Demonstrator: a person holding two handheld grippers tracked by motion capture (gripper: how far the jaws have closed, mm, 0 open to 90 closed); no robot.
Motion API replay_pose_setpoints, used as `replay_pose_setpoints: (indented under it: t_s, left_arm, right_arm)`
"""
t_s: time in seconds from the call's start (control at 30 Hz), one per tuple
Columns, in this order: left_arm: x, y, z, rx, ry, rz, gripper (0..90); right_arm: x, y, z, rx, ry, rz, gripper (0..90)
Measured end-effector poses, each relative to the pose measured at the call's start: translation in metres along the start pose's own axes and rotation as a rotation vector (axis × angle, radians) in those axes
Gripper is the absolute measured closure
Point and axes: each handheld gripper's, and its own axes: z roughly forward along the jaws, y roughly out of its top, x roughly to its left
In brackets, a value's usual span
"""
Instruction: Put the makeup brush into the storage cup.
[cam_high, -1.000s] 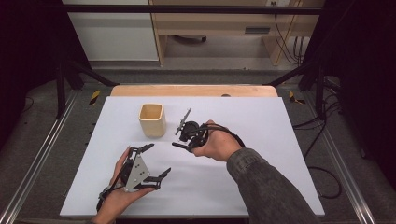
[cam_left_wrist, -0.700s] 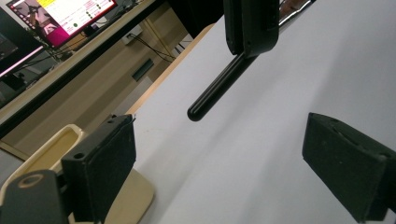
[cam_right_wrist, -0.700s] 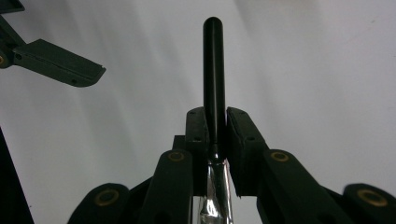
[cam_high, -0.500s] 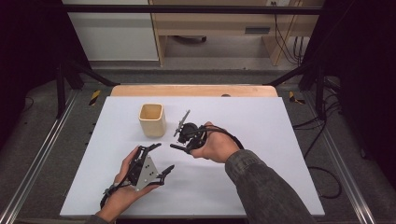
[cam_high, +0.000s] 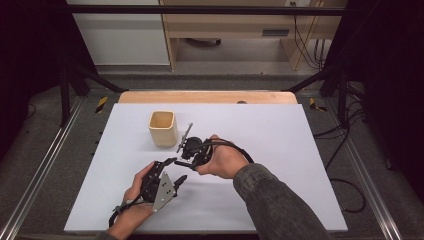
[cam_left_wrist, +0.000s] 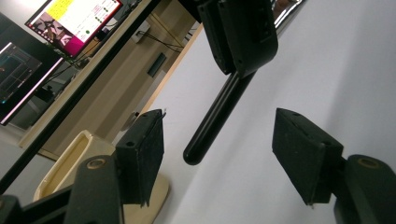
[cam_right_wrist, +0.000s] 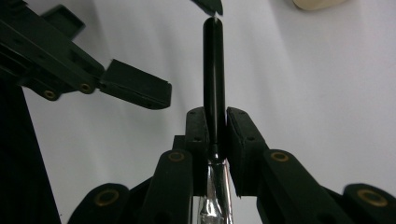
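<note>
Black handle (cam_right_wrist: 213, 70) clamped in right tongs (cam_right_wrist: 215, 135); left tongs (cam_left_wrist: 219, 154) closing around it, untouched.

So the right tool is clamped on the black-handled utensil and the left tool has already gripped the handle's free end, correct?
Not quite. The right tool is clamped on the black-handled utensil, but the left tool has not gripped it yet. The left gripper view shows the handle's free end between its pads with a gap on each side. Its jaws have just been closing.
</note>
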Motion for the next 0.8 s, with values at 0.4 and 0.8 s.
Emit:
replay_pose_setpoints:
  t_s: [0.4,0.8]
  left_arm:
    - [-0.0062,0.0025,0.0026,0.009,-0.001,0.078,42.8]
    - [-0.0086,0.0036,0.0026,0.008,-0.001,0.104,49.0]
  right_arm:
    - [0.0034,0.0028,0.0021,0.001,0.016,-0.006,79.5]
    - [0.0056,0.0047,0.0057,0.005,0.027,-0.018,79.5]
